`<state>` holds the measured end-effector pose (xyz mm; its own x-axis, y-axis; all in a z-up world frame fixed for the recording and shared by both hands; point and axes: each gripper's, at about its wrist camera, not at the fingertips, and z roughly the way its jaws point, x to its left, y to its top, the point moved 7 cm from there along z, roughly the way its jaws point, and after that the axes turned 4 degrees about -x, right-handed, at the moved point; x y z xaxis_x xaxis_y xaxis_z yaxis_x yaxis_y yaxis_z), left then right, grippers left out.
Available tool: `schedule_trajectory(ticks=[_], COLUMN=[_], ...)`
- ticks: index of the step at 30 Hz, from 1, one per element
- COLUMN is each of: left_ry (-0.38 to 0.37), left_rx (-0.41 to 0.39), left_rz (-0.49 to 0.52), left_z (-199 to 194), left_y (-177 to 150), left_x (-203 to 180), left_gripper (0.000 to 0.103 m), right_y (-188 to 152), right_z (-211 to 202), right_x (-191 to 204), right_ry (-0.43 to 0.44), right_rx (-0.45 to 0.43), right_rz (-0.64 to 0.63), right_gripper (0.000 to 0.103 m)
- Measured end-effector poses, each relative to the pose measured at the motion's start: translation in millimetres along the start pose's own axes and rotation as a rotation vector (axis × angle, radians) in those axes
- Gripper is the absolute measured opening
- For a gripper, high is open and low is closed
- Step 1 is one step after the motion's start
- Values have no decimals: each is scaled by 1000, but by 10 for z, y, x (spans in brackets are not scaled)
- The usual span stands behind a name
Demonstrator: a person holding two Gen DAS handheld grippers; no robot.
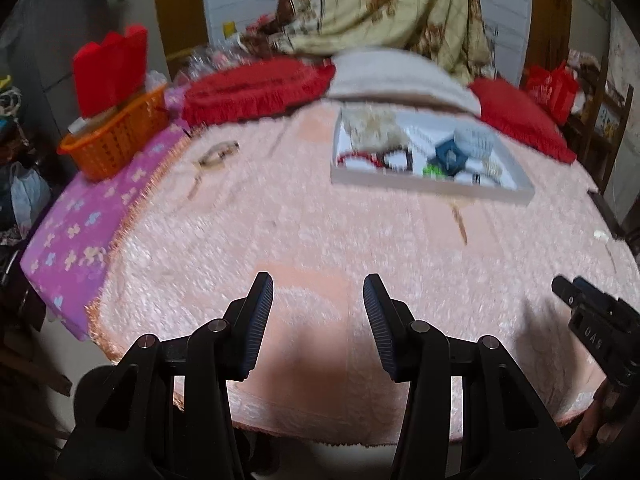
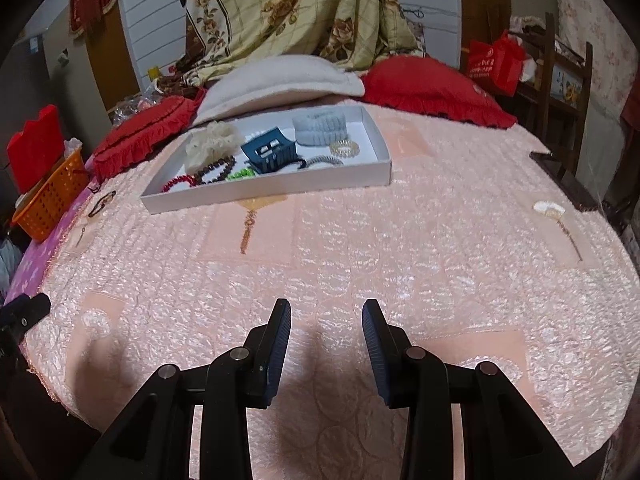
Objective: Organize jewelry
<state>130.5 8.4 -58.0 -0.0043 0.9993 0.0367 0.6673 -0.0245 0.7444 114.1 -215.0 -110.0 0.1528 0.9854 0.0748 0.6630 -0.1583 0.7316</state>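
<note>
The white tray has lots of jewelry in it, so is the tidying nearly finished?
Mostly. The white tray already holds bead bracelets, scrunchies and a blue clip. Nothing is in hand: the left claw and right claw are open and empty. Left: a bracelet by the orange basket, outside the tray.

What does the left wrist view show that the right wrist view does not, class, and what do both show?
Only the left wrist view shows the left gripper open and empty. Only the right wrist view shows the right gripper open and empty, plus a cream fan-shaped piece near the bed's edge. Both show the white tray of jewelry, the orange basket and the pink bedspread.
</note>
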Motion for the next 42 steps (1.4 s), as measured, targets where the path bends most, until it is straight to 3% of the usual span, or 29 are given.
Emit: schedule_trajectory(ticks=[2,3,5,7,12,18,19,21,23,25,34,42], left_ry=[22,36,74,111,106,191,207,213,171,127,68,41], left_rx=[-79,-121,-217,-314,-406,-479,-496,-520,-545,-543,-371,-268], left_rz=[-16,-22,-43,-66,-121,-84,-70,-55,-56,-53,-45,-9], left_z=[-153,-235,-428,-643,-957,-1264,-1327,-1412,-1489,-1502,-1183,-928], left_y=[87,134,223,309,408,476,478,451,428,415,334,198], left_x=[56,92,173,275,420,448,433,400,346,291,178,69], left_gripper=[50,55,75,80,85,86,87,100,103,103,103,103], right_y=[41,68,107,135,185,242,251,263,271,275,275,179], right_z=[-70,-113,-190,-254,-397,-567,-587,-620,-649,-683,-745,-643], right_x=[26,42,74,98,162,203,208,215,226,231,191,219], right_ry=[-1,-2,-6,-5,-3,1,2,8,14,15,8,-2], right_rx=[-22,-35,-58,-75,-110,-152,-158,-164,-170,-177,-196,-160], right_rz=[-8,-15,-28,-37,-56,-68,-69,-69,-70,-73,-72,-93], right_gripper=[35,35,35,35,35,36,36,36,36,37,38,39])
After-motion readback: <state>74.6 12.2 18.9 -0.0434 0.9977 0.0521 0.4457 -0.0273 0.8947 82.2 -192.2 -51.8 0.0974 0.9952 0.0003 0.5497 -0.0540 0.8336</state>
